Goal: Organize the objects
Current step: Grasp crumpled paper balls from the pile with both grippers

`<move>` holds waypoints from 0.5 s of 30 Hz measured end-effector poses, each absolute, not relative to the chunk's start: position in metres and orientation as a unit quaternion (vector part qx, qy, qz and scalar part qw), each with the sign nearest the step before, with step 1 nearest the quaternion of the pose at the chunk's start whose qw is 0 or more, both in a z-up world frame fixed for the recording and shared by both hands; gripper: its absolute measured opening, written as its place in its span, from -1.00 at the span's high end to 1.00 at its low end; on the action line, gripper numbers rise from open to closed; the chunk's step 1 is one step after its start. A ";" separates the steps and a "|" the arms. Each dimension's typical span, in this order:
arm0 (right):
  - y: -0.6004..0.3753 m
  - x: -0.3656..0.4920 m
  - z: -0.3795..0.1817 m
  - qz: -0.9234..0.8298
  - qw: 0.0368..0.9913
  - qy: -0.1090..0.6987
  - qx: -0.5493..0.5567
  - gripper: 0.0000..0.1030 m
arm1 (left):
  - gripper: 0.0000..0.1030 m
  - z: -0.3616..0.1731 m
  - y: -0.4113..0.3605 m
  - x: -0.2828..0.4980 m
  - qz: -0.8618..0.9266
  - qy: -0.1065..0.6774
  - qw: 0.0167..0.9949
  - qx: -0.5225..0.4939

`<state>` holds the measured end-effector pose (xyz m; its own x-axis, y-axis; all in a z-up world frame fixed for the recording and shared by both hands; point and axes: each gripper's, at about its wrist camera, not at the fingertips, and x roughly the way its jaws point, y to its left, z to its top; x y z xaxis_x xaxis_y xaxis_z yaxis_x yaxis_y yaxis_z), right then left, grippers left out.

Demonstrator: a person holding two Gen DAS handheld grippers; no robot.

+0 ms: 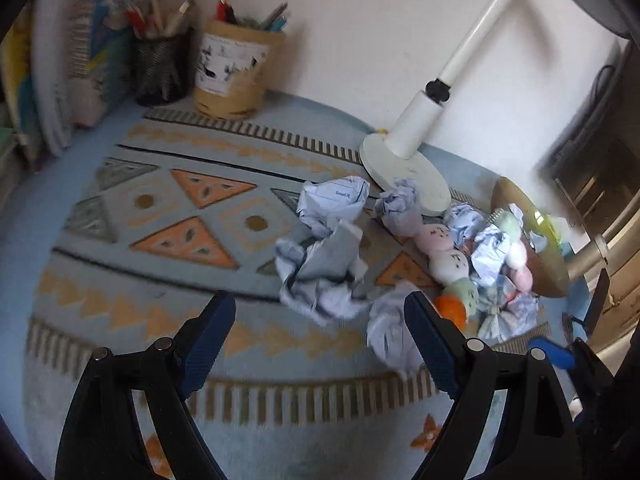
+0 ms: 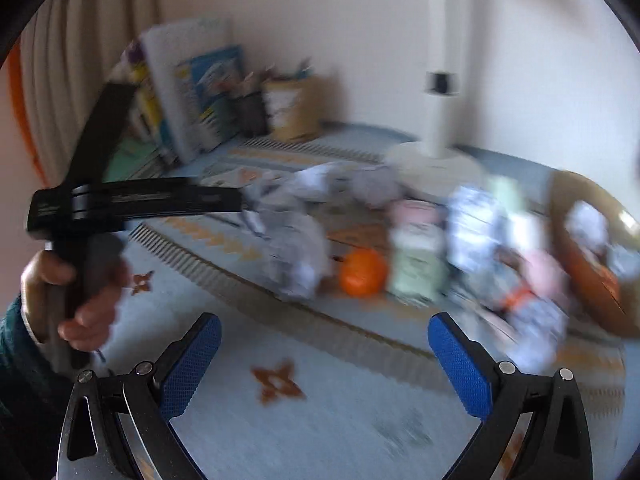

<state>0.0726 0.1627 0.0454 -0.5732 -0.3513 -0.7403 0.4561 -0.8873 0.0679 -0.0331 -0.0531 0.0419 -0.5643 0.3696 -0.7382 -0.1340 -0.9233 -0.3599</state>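
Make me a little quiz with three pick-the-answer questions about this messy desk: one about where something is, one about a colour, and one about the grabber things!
1. Where does the black mesh pencil cup stand?
A. at the back by the wall
B. inside the basket
C. on the lamp's base

2. What colour is the small round ball among the crumpled paper balls?
A. purple
B. orange
C. black

3. How is the left gripper?
A. shut on paper
B. open and empty
C. shut on a pencil

Answers:
1 A, it stands beside the tan printed pencil cup against the wall.
2 B, it shows bright orange.
3 B, its blue pads stand far apart with nothing gripped.
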 end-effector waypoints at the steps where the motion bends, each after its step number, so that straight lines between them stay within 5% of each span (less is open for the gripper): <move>1: 0.152 0.065 0.041 -0.881 0.231 0.075 0.406 -1.00 | -0.66 0.037 -0.050 -0.043 0.869 -0.136 0.148 -0.452; 10: 0.116 0.009 0.021 -0.879 0.239 0.065 0.407 -1.00 | -0.64 0.012 -0.047 -0.060 0.880 -0.154 0.144 -0.427; 14: 0.104 0.010 0.021 -0.889 0.234 0.108 0.380 -0.66 | -0.59 0.013 -0.053 -0.062 0.882 -0.168 0.149 -0.415; 15: 0.100 0.010 0.020 -0.891 0.227 0.121 0.373 -0.47 | -0.42 0.011 -0.053 -0.063 0.880 -0.167 0.151 -0.418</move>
